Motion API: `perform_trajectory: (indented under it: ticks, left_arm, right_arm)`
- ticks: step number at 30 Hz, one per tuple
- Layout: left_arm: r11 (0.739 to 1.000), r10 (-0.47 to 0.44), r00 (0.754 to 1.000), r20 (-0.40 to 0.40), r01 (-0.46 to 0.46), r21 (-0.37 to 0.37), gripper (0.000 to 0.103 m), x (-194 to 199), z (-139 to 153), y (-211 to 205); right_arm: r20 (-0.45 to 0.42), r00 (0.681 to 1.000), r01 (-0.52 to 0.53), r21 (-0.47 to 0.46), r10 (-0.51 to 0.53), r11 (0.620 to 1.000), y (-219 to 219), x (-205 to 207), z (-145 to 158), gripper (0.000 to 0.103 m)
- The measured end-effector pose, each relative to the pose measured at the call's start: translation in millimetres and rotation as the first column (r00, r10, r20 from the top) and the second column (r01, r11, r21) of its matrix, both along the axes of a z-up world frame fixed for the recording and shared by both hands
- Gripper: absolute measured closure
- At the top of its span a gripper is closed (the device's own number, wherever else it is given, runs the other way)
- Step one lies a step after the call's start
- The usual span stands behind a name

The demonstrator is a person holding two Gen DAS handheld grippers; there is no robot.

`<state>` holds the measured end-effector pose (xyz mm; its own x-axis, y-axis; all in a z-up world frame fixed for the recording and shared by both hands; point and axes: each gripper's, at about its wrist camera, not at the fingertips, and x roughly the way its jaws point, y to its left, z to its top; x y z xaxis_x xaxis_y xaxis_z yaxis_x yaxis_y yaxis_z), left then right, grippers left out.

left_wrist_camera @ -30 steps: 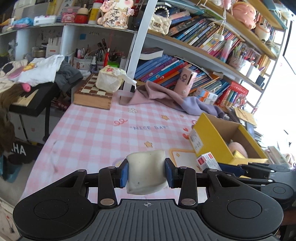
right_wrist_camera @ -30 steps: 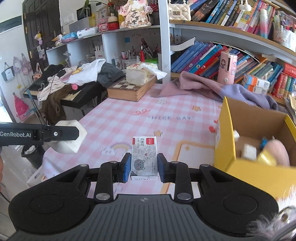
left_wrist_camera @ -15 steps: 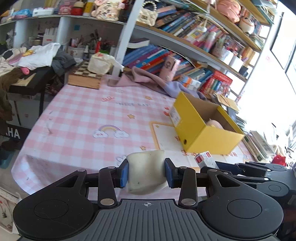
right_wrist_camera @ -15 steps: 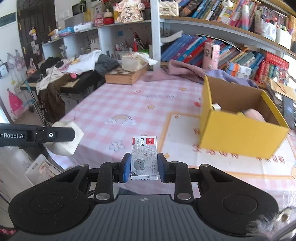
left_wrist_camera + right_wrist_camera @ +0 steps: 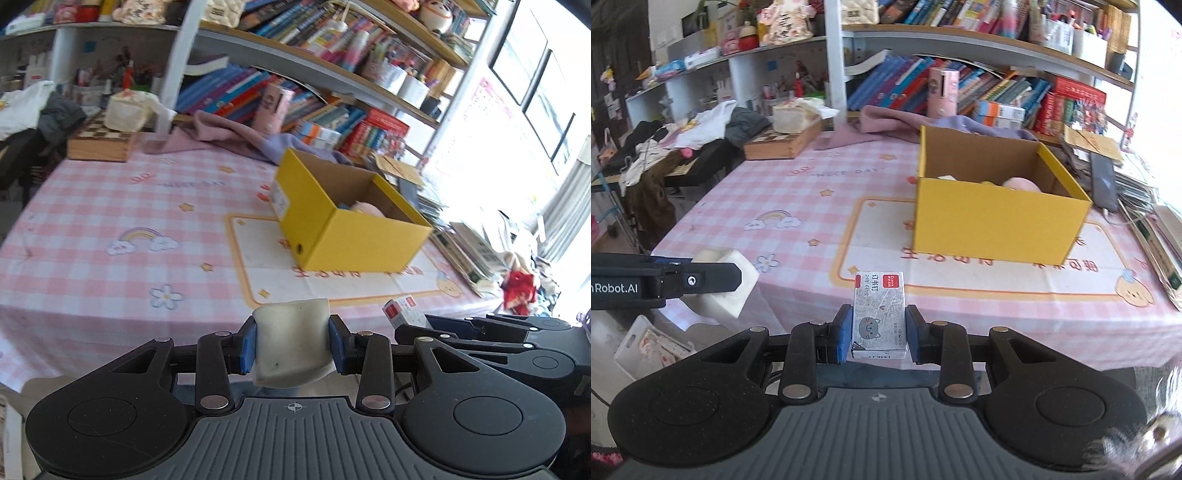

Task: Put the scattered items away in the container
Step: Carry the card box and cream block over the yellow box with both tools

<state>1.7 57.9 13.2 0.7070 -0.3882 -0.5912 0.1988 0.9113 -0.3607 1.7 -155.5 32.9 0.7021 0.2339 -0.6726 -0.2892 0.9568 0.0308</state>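
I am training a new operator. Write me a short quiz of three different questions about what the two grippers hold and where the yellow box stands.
1. True or false: the left gripper is shut on a white foam block.
2. Multiple choice: the right gripper holds A) a pink cup, B) a small staple box, C) nothing.
3. Fill in: the yellow box stands on the pink checked ____, and its top is ____.

Key
1. True.
2. B; the small staple box stands upright between the pads.
3. Tablecloth; open, with a pink item partly visible inside.
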Motion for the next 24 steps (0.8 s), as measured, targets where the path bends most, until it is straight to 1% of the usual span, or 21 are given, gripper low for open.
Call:
perform_trajectory:
  ticks: [3, 16, 24]
  left_arm:
    - [1.0, -0.023, 1.0, -0.008, 0.022, -0.008, 0.066, 3, -2, -8]
    - [0.99, -0.144, 0.989, -0.023, 0.144, 0.007, 0.066, 25, -2, -60]
    - [0.975, -0.222, 0.974, -0.042, 0.223, 0.011, 0.066, 38, -6, -94]
  right_arm:
    - [-0.005, 1.0, 0.018, -0.002, -0.018, 1.0, -9, -2, -1, 0.075]
    - [-0.038, 0.993, 0.113, 0.002, -0.113, 0.994, -55, 1, -4, 0.075]
    - [-0.059, 0.983, 0.177, -0.002, -0.177, 0.984, -85, 3, -8, 0.075]
